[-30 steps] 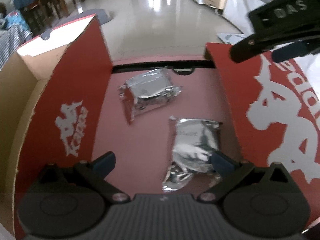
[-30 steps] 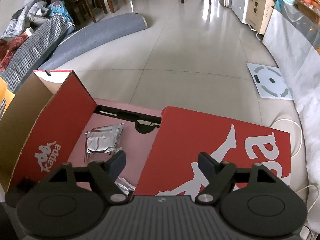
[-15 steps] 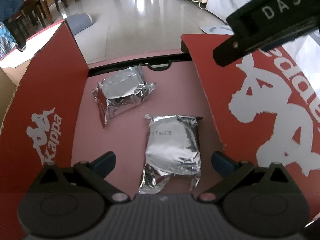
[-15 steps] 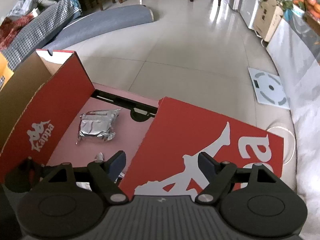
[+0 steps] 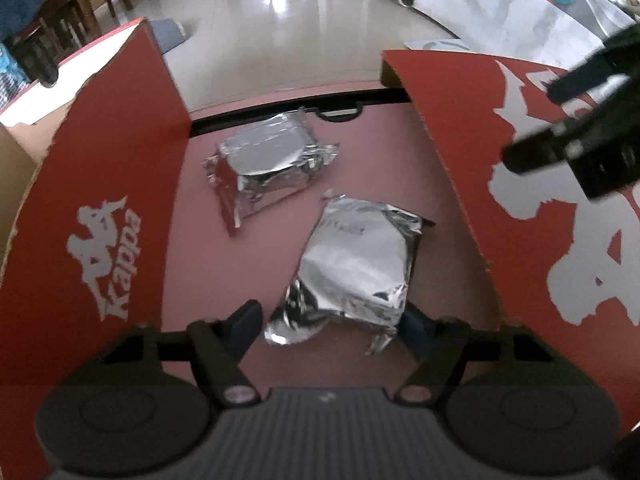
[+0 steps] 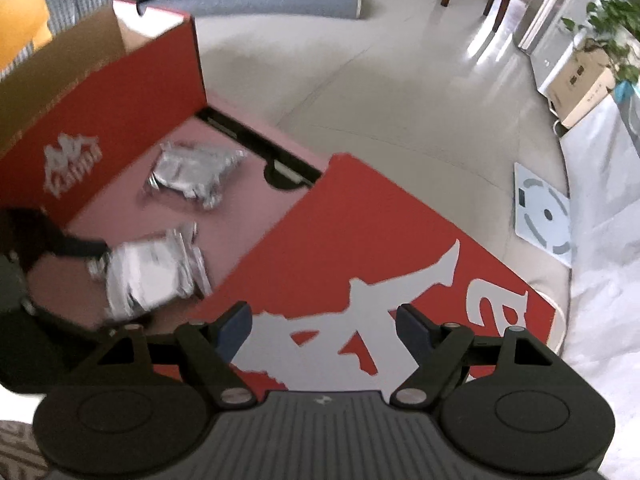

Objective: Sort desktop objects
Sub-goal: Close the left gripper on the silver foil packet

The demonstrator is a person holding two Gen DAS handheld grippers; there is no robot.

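- Left gripper [image 5: 330, 322] points steeply down into the open red shoe box [image 5: 100, 184], and its jaws are closing with the crumpled near end of a silver foil packet [image 5: 356, 264] between them.
- From the left wrist view, the right fingertip sits tucked against the packet's lower corner; the left fingertip stands just beside the foil's bottom edge, and I cannot tell whether it presses yet.
- That nearer foil packet lies flat on the pink floor of the box, close to the right-hand flap.
- Further in, a second foil packet [image 5: 268, 164] lies slightly askew near the far wall of the box, apart from the first one.
- Right gripper [image 6: 324, 326] hovers above the box's red flap [image 6: 384, 248] with the white printed figure, its jaws spread partway with nothing between them.
- In the right wrist view the left gripper shows as a dark shape at the left edge, beside the nearer packet, which is blurred there.
- Both side flaps of the box stand up and outward, the left one printed with a white logo.
- Beyond the box a pale tiled floor [image 6: 400, 80] stretches away, with a white bathroom scale [image 6: 544, 212] lying on it off to the right.
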